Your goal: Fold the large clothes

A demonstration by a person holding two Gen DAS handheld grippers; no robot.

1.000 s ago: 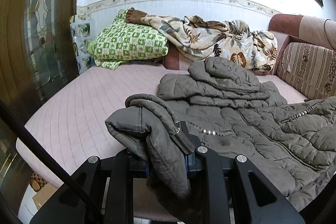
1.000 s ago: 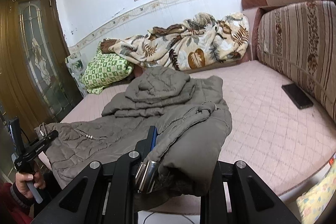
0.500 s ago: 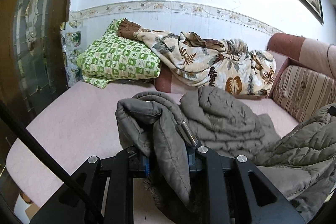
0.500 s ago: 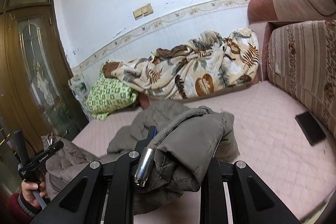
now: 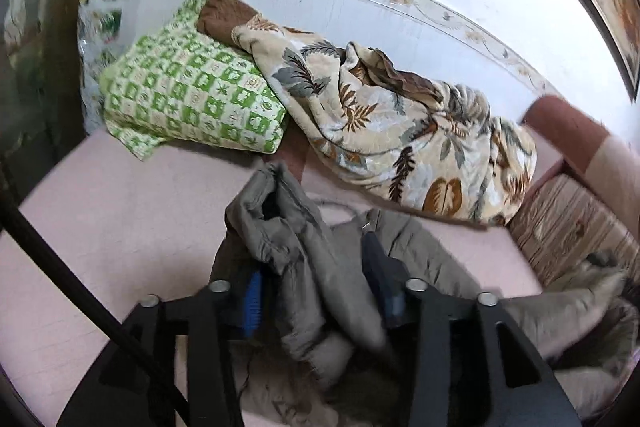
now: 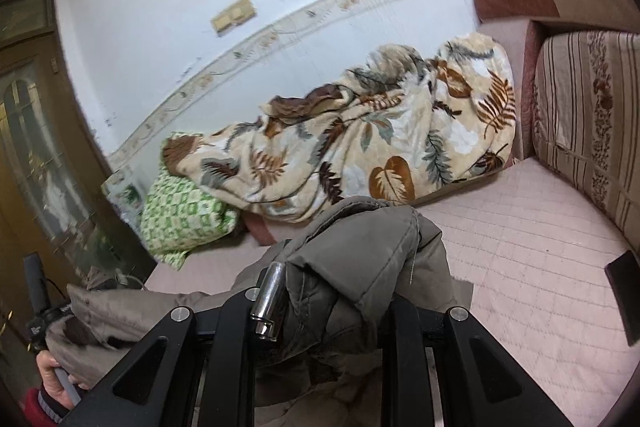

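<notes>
A grey-olive padded jacket (image 5: 304, 267) is bunched between the fingers of my left gripper (image 5: 316, 291), which is shut on its hem edge. In the right wrist view my right gripper (image 6: 320, 307) is shut on another corner of the same jacket (image 6: 360, 259), with a metal cord stopper (image 6: 270, 299) hanging by the left finger. The jacket hangs lifted above the pink bed (image 6: 520, 259). The rest of it sags between both grippers (image 6: 132, 311). The other gripper and the hand holding it show at the left edge of the right wrist view (image 6: 44, 323).
A leaf-print blanket (image 5: 400, 123) and a green checked pillow (image 5: 192, 99) lie at the bed's far side by the wall. A striped sofa back (image 6: 588, 131) stands on the right. A dark phone (image 6: 624, 295) lies on the bed at right. A wooden door (image 6: 32, 167) is on the left.
Both grippers have risen and moved forward toward the wall, lifting the jacket off the bed. The spread jacket body has dropped out of view beneath them.
</notes>
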